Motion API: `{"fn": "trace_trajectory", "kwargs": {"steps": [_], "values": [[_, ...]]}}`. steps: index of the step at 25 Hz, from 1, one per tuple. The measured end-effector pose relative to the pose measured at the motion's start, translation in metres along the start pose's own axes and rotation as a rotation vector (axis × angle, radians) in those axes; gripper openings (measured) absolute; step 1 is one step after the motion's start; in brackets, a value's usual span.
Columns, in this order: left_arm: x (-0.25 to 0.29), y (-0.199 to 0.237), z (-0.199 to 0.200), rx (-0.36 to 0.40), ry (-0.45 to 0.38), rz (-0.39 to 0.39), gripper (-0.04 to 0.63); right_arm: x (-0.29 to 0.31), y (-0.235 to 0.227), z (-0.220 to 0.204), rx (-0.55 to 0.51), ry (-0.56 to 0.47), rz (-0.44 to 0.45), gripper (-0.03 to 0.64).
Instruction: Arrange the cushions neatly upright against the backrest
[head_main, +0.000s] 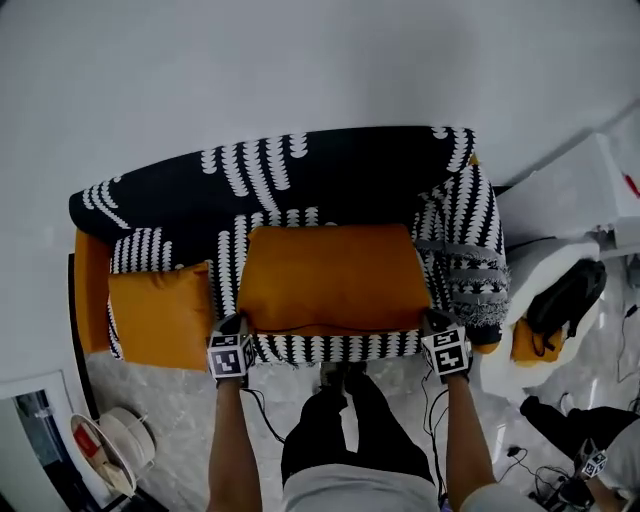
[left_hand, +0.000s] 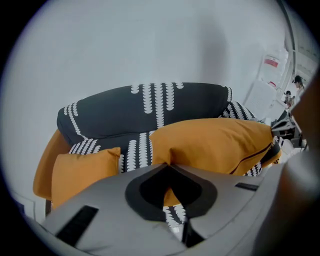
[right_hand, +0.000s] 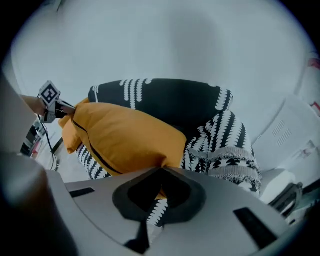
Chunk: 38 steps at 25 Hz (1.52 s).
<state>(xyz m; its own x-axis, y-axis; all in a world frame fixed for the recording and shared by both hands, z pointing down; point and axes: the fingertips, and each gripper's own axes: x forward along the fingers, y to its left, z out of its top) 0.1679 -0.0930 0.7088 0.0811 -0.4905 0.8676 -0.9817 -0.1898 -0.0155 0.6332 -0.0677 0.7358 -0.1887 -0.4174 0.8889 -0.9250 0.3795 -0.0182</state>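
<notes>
A large orange cushion (head_main: 333, 276) lies flat across the seat of the black-and-white sofa (head_main: 280, 175), in front of the backrest. My left gripper (head_main: 233, 330) is shut on the cushion's near left corner (left_hand: 172, 192). My right gripper (head_main: 437, 326) is shut on its near right corner (right_hand: 161, 189). The cushion (left_hand: 215, 142) fills the middle of the left gripper view, and in the right gripper view the cushion (right_hand: 125, 137) stretches off to the left. A smaller orange cushion (head_main: 160, 315) lies at the sofa's left end, beside the large one; the left gripper view shows this small cushion (left_hand: 82, 167) too.
A patterned grey throw (head_main: 475, 275) drapes over the sofa's right arm. An orange armrest (head_main: 90, 290) bounds the left end. A white chair with a dark bag (head_main: 565, 295) stands right of the sofa. A white bin (head_main: 110, 445) sits on the floor at lower left.
</notes>
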Motion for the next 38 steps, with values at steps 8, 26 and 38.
{"fn": "trace_trajectory", "kwargs": {"steps": [8, 26, 38], "values": [[0.006, 0.012, 0.056, 0.020, 0.006, 0.002, 0.018, -0.004, -0.016, 0.062, 0.002, -0.038, -0.016, 0.009], [0.066, 0.044, 0.184, 0.173, -0.051, -0.010, 0.020, 0.028, -0.065, 0.203, 0.093, -0.083, -0.110, 0.009], [0.108, 0.069, 0.256, 0.236, -0.092, 0.019, 0.033, 0.049, -0.097, 0.283, 0.168, -0.100, -0.216, 0.011]]}}
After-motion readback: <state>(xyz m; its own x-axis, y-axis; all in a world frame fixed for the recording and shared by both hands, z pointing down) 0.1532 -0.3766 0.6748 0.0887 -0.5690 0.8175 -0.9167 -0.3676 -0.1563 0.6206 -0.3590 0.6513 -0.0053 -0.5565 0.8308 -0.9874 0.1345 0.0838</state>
